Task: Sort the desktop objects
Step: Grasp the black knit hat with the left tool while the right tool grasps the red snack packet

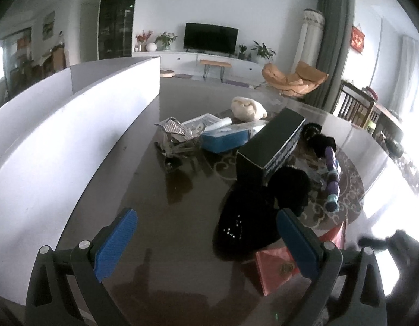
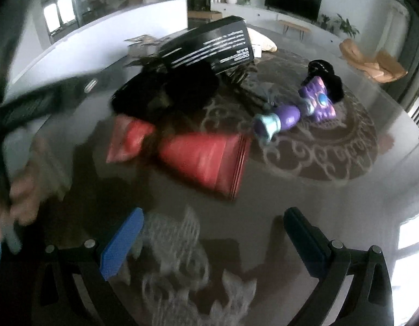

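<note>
Dark glossy table (image 1: 160, 190), cluttered at centre: black box (image 1: 271, 141) lying against a blue box (image 1: 225, 138), black furry item (image 1: 252, 212) nearest, purple toy (image 2: 304, 108) to the right, red packets (image 2: 204, 160) at the front, white bin (image 1: 73, 125) along the left edge. Left gripper (image 1: 209, 244) — jaws wide, holding nothing, above bare tabletop. Right gripper (image 2: 212, 244) — jaws wide, empty, over a blurred clear wrapper (image 2: 179, 266).

A tilted black box (image 1: 271, 142) leans on dark cloth (image 1: 252, 217), red packets (image 2: 204, 160) and purple toy (image 2: 315, 103) nearby.
</note>
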Available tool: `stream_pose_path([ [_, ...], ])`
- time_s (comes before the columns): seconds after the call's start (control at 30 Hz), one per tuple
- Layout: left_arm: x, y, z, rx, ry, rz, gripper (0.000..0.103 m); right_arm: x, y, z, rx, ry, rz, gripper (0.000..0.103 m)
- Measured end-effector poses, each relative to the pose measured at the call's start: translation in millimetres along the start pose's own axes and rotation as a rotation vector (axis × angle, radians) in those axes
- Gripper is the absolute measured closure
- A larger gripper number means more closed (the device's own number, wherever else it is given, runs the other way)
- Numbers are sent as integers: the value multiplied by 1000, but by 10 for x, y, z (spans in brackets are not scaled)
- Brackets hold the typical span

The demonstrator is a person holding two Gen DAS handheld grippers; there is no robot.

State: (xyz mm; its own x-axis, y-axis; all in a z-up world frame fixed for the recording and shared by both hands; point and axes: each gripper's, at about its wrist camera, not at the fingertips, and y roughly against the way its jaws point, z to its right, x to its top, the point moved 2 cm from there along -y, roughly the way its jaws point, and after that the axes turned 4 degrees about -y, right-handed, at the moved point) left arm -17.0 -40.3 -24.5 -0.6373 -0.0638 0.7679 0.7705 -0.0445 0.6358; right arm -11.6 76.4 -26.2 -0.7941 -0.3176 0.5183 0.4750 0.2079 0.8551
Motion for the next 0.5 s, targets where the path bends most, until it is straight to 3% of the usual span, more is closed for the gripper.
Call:
stream_pose_path([
  [0.23, -35, 2, -91, -28, 41, -45, 0, 477, -244, 318, -52, -114, 44, 0],
  [0.4, -74, -41, -37, -114, 40, -87, 0, 427, -206, 418, -38, -88, 61, 0],
  [0.5, -91, -122, 50, -117, 15, -131, 0, 285, -121, 459, -16, -54, 73, 0],
])
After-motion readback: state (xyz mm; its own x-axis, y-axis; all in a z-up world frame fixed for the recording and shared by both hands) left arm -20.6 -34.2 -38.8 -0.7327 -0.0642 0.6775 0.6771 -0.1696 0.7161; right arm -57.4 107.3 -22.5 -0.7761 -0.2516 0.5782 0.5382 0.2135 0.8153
